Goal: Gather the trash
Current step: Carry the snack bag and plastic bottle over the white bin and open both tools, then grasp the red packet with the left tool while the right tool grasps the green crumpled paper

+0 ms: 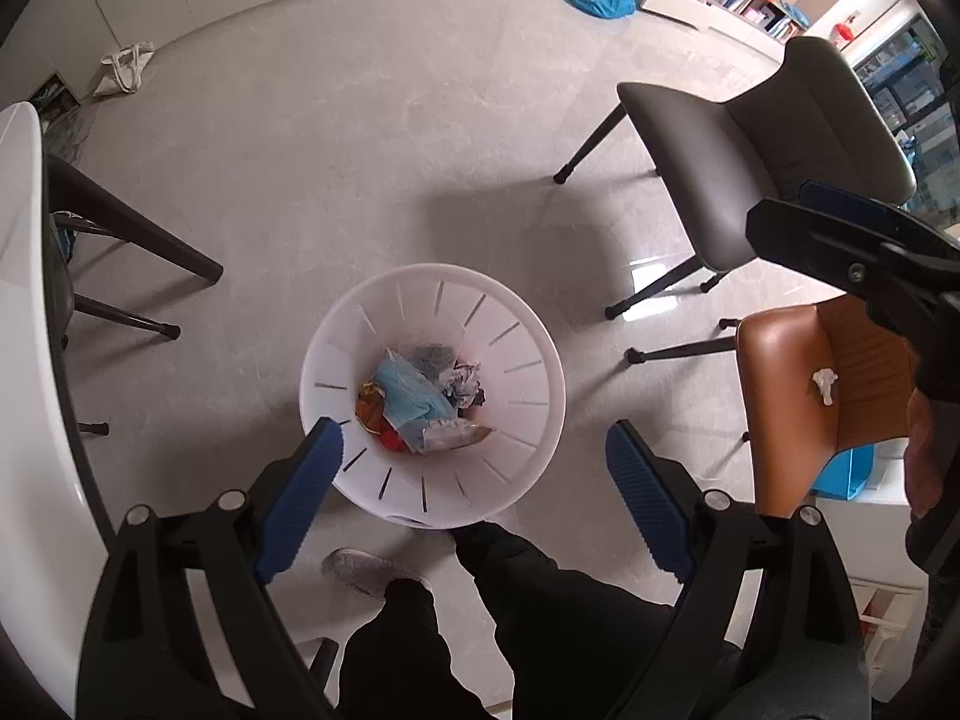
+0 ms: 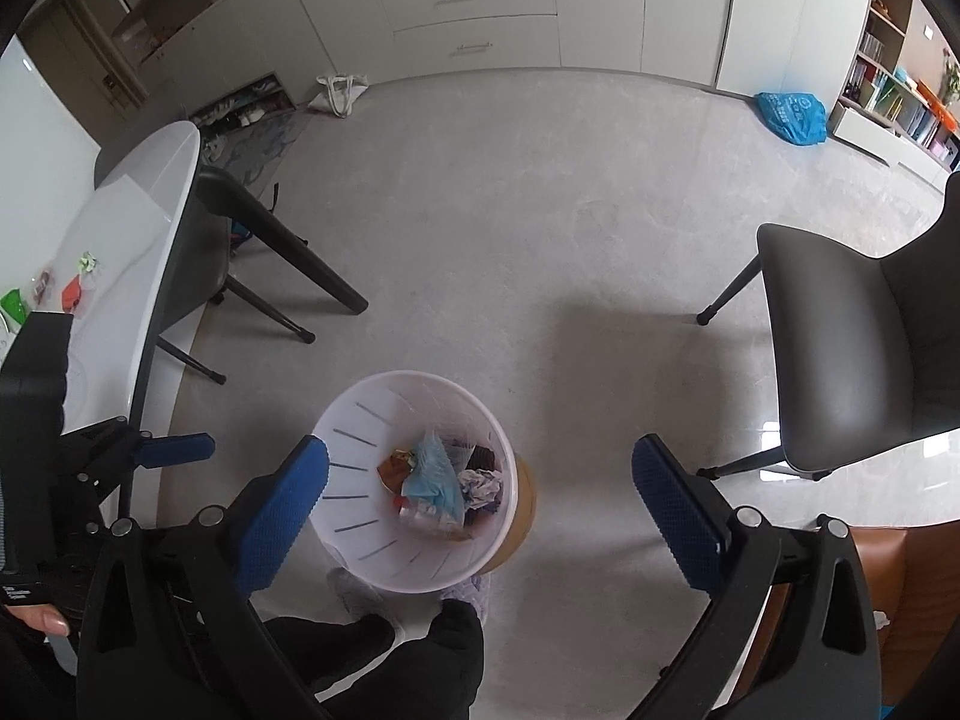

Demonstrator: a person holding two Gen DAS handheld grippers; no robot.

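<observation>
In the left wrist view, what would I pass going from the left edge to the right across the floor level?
White table → white bin with trash → grey chair → brown chair with a crumpled tissue on its seat.

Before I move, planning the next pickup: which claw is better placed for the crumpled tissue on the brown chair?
Right claw: it is open, empty and on the brown chair's side, where the crumpled tissue lies.
</observation>
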